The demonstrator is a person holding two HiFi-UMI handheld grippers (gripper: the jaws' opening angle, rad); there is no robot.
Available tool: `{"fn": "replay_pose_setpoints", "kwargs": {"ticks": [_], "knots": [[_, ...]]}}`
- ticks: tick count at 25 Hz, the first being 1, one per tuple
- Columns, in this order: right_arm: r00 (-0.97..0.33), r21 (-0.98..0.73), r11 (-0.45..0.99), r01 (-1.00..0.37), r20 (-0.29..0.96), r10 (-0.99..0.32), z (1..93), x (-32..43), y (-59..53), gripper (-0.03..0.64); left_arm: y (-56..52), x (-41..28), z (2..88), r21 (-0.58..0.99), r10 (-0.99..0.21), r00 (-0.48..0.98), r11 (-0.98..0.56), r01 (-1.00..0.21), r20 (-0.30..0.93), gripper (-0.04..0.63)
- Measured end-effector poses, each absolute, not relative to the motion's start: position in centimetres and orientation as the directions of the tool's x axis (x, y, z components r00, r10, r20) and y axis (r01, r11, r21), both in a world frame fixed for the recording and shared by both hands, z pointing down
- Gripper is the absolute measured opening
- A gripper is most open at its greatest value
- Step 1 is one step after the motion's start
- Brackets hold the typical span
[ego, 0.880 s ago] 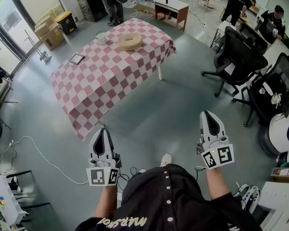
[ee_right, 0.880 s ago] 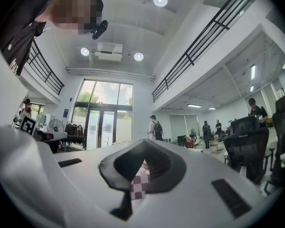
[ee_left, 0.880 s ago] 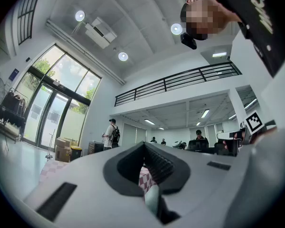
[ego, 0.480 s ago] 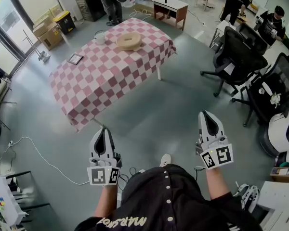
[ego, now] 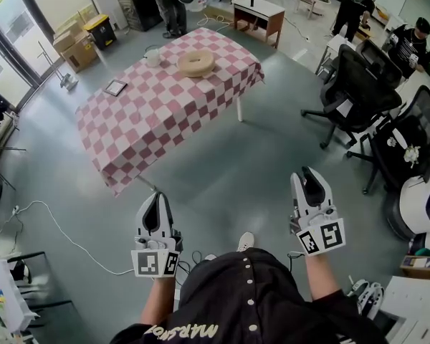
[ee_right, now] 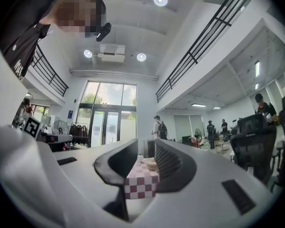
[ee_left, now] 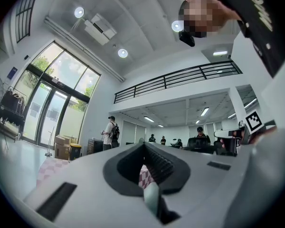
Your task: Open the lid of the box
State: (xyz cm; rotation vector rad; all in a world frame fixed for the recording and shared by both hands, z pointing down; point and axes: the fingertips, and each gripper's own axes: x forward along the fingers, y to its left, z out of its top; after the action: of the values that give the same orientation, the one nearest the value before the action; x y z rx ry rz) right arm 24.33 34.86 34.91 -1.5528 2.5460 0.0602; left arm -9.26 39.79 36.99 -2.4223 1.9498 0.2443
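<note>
- Step in hand: approach. Judged not begun on the lid; neither gripper is near the table (ego: 150, 127).
- Left gripper (ego: 156, 196): jaws together at the tips, nothing held.
- Right gripper (ego: 308, 172): jaws a narrow gap apart, empty.
- Round tan box (ego: 196, 63): at the table's far end, beside a white cup (ego: 153, 56); lid detail too small to confirm.
- Next move, in my judgement: walk forward, widen the jaws, steady the base with one gripper and lift the lid with the other.
- Room: bare floor (ego: 258, 163) ahead. Office chairs (ego: 355, 84) crowd the right, and a cable (ego: 57, 228) lies near left.
</note>
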Motion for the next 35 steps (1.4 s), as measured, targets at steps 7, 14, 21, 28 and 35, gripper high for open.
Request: {"fn": "replay_pose_setpoints", "kwargs": {"ticks": [7,14,21,28,35], "knots": [[-0.471,-0.088,0.487,-0.869,-0.156,-0.868,35.5,24.8,33.7,0.254,39.3,-8.8,37.3,0.079,-0.974,0.186,-0.197,-0.977,-0.128,0.006],[-0.499,-0.073,0.514,-0.855,-0.155,-0.853,36.1,26.2,31.9,0.344,38.2,-6.8,37.3,0.069,-0.98,0.162,-0.17,-0.983,-0.113,0.006],[-0.541,-0.068,0.553,-0.83,-0.139,-0.829,37.1,27.2,30.2,0.351,37.5,-4.7,36.8,0.075,-0.985,0.115,-0.126,-0.989,-0.131,0.006],[-0.551,-0.089,0.562,-0.822,-0.121,-0.825,38.1,27.8,29.1,0.353,36.5,-3.4,37.8,0.075,-0.989,0.112,-0.119,-0.99,-0.094,0.006],[-0.548,-0.078,0.557,-0.827,-0.106,-0.829,38.3,26.6,26.4,0.37,33.2,-4.5,38.3,0.085,-0.987,0.125,-0.134,-0.987,-0.101,0.006]]}}
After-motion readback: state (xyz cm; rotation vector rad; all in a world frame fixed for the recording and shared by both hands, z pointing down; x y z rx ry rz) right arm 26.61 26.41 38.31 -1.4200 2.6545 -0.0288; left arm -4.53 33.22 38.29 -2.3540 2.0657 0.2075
